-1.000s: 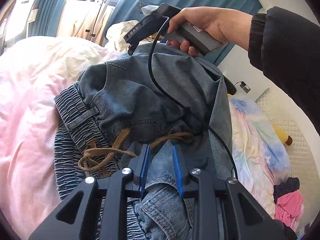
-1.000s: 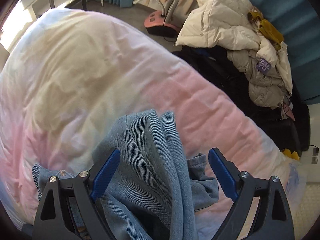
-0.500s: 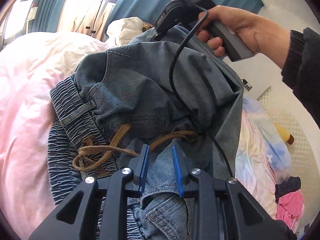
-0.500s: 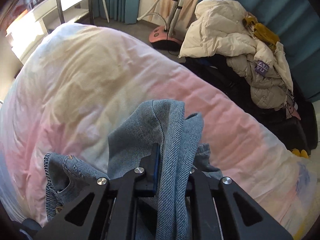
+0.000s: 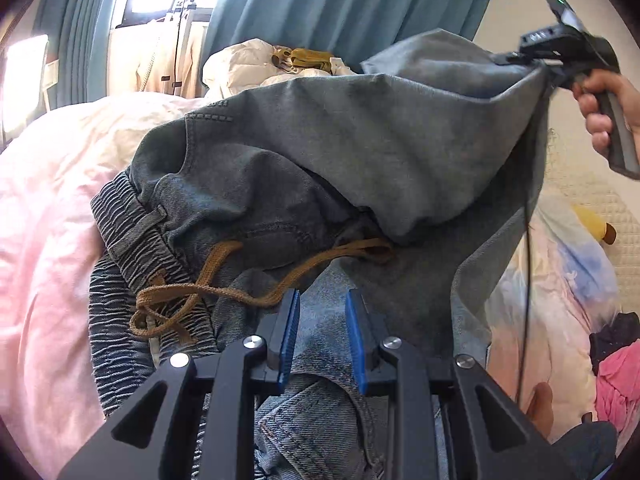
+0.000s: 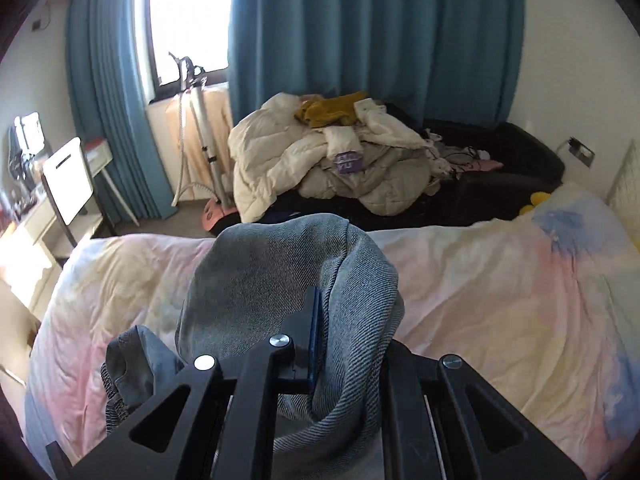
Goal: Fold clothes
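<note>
Pinching the near denim by the waistband, the left gripper anchors the jeans on the bed, while the right gripper, jaws clamped on a leg, holds it up and away.

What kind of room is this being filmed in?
Most likely a bedroom in someone's home: a bed with a pastel duvet, long teal curtains at the window, and a heap of cream jackets piled on a dark couch beside it.
</note>
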